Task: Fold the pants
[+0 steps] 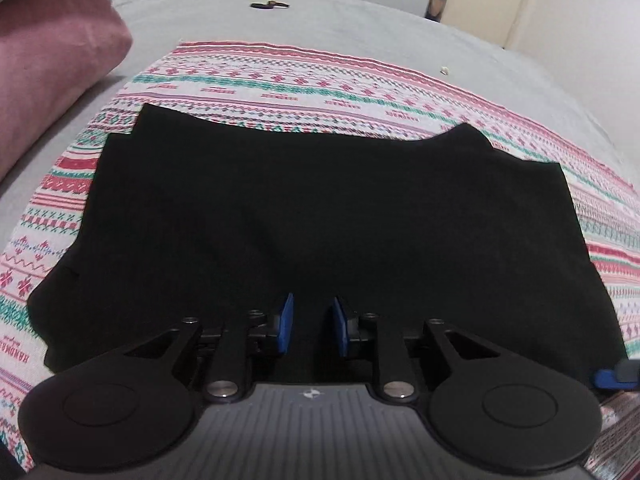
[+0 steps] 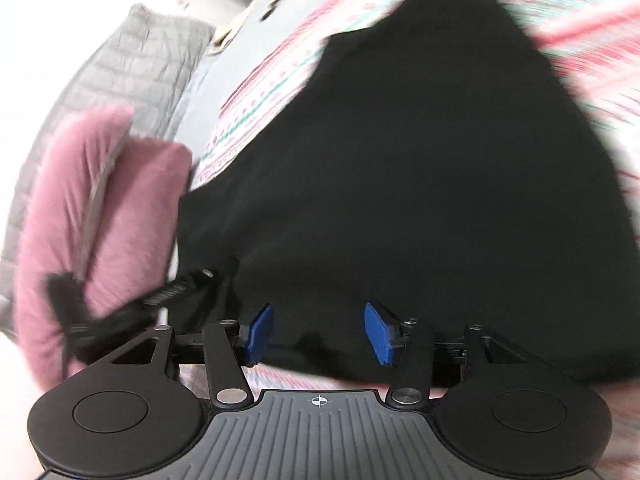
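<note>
The black pants [image 1: 320, 216] lie folded into a wide block on a patterned red, green and white cloth [image 1: 280, 80] on the bed. My left gripper [image 1: 311, 326] is open just above the near edge of the pants, with nothing between its blue pads. The right gripper's blue tip [image 1: 612, 376] shows at the pants' near right corner. In the right wrist view, which is blurred by motion, the pants [image 2: 420, 160] fill the middle. My right gripper [image 2: 320, 330] is open over their near edge and holds nothing. The left gripper's black body [image 2: 132, 308] shows at left.
A pink pillow [image 1: 56, 60] lies at the left of the cloth, also in the right wrist view [image 2: 100, 208], with a grey quilted pillow [image 2: 132, 68] behind it. A small dark object [image 1: 269, 5] lies on the grey bedsheet [image 1: 400, 32] beyond the cloth. A wall and cupboard stand behind.
</note>
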The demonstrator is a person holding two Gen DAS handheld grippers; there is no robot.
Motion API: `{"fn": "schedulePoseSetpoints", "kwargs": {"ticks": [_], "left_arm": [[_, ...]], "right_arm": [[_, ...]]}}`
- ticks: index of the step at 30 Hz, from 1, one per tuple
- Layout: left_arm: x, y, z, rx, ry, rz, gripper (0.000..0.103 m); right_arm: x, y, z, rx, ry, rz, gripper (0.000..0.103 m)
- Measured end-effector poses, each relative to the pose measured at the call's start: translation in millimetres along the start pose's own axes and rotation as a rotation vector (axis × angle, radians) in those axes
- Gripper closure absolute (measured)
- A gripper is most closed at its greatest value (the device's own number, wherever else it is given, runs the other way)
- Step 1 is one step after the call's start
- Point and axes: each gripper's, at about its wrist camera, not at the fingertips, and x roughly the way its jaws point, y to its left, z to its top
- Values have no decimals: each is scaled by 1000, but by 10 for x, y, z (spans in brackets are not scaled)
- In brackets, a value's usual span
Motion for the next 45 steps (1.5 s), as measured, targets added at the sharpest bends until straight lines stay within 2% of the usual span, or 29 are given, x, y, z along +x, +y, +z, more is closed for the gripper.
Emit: {"fn": "schedulePoseSetpoints", "kwargs": {"ticks": [3,5,8,11,15,17,18,19,21,24,28,33,35,38,40,42,45], "left_arm": [[-26,-68,-4,11,6,40,50],[-89,-210,11,29,-4,64,49],[-196,-481,-55,49,-45,33,46],[-223,-774,-175,33,-26,-25,46],[-254,-1086,-334,78,-21,-45,46],[-207,-1088,-363,73,-10,-37,46],[-181,-1085,-383,68,1,-34,46],[-133,-1075,-383,66,18,-29,46],[-59,-1070,-402,60,32,-14,46],[-104,-1166,-420,73,20,6,46],[-124,-1211,-419,70,18,12,45],[-150,-1290,-463,65,17,4,43],[-180,-1286,-482,43,21,-9,43],[-229,-1251,-486,25,29,-30,43],[-251,-1217,-473,9,32,-32,43],[-258,-1164,-449,-20,33,-36,43],[-236,-1050,-421,-82,45,-40,43]], "right_arm": [[-467,-422,-57,72,-45,-13,57],[-673,-588,-94,84,-39,-51,59],[-832,-534,-136,4,-20,-150,61],[-927,-265,-127,-120,-81,-252,55],[-1009,-182,-159,-196,-210,-164,56],[-844,-157,-194,-205,-195,-227,63],[-765,-156,-209,-226,-171,-267,77],[-684,-128,-227,-255,-155,-302,83],[-653,-129,-245,-274,-160,-341,83],[-747,-250,-169,-159,-183,-273,78],[-829,-466,-182,-49,-183,-191,78],[-831,-375,-212,-48,-200,-203,77],[-793,-292,-197,-87,-225,-257,77],[-835,-27,-257,-272,-310,-361,77],[-842,142,-301,-389,-339,-388,77],[-794,258,-297,-442,-328,-367,77],[-567,374,-128,-425,-265,-287,77]]}}
